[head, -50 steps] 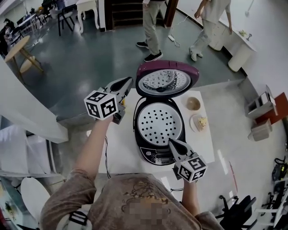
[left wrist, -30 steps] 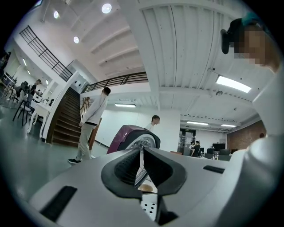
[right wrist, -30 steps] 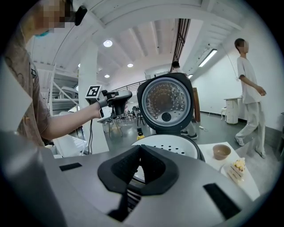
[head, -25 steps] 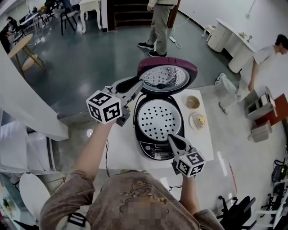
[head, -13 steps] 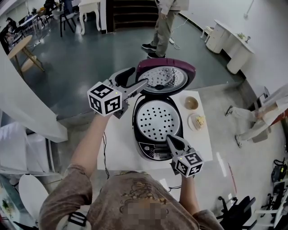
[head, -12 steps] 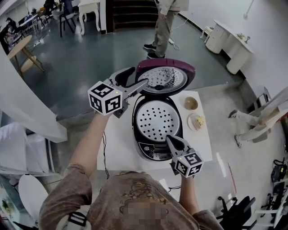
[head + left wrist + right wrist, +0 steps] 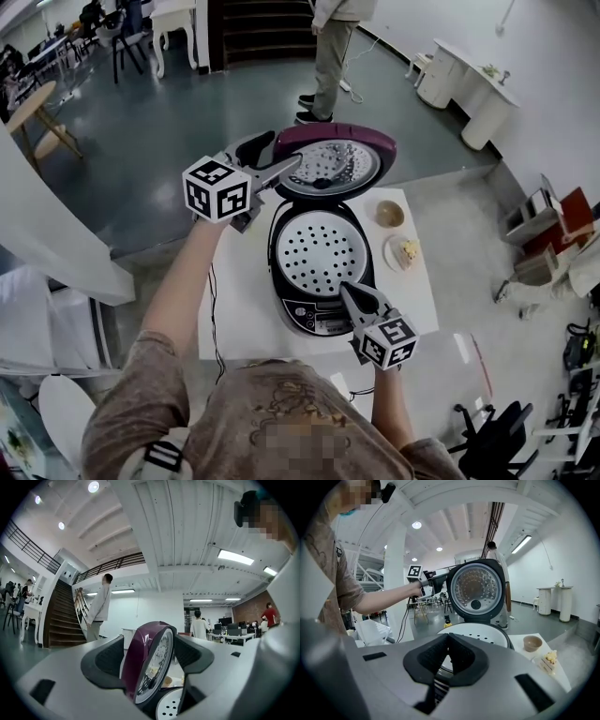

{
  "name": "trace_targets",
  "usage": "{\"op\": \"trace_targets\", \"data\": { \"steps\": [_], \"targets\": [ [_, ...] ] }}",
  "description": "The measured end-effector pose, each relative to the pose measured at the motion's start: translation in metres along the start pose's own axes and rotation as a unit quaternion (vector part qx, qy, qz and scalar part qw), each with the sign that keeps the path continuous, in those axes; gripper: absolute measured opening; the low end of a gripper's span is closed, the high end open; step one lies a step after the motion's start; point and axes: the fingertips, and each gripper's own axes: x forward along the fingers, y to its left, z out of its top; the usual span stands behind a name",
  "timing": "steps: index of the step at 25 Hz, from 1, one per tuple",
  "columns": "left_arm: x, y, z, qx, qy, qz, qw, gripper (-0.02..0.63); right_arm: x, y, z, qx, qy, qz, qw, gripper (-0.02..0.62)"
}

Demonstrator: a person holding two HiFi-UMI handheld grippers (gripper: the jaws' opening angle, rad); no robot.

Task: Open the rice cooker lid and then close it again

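While my left gripper [image 7: 284, 153] straddles the raised lid [image 7: 330, 161], its jaws have just been spreading wide. My right gripper [image 7: 347, 291] sits pressed together, empty, at the cooker's [image 7: 317, 322] near edge.

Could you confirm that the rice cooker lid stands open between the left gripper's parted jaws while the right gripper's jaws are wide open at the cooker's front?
One detail is off: the right gripper has its jaws together, not wide open, as the right gripper view shows. The rest holds: the lid stands open between the jaws of the left gripper, which have just been opening.
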Motion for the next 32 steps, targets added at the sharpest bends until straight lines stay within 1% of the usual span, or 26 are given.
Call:
{"op": "trace_targets", "data": {
  "steps": [7,17,32],
  "targets": [
    [0.008,-0.003,-0.003,0.000,0.006,-0.017,0.9998,0.330,0.000,0.000,-0.001,-0.004,0.000,-0.007,1.000,0.002],
    [0.006,-0.007,-0.006,-0.004,0.003,-0.017,0.9998,0.331,0.000,-0.003,-0.003,-0.003,-0.002,-0.012,1.000,0.002],
    [-0.015,-0.040,-0.010,-0.007,0.003,-0.032,0.9995,0.331,-0.003,0.001,-0.001,-0.014,-0.009,-0.004,1.000,0.002]
  ]
}}
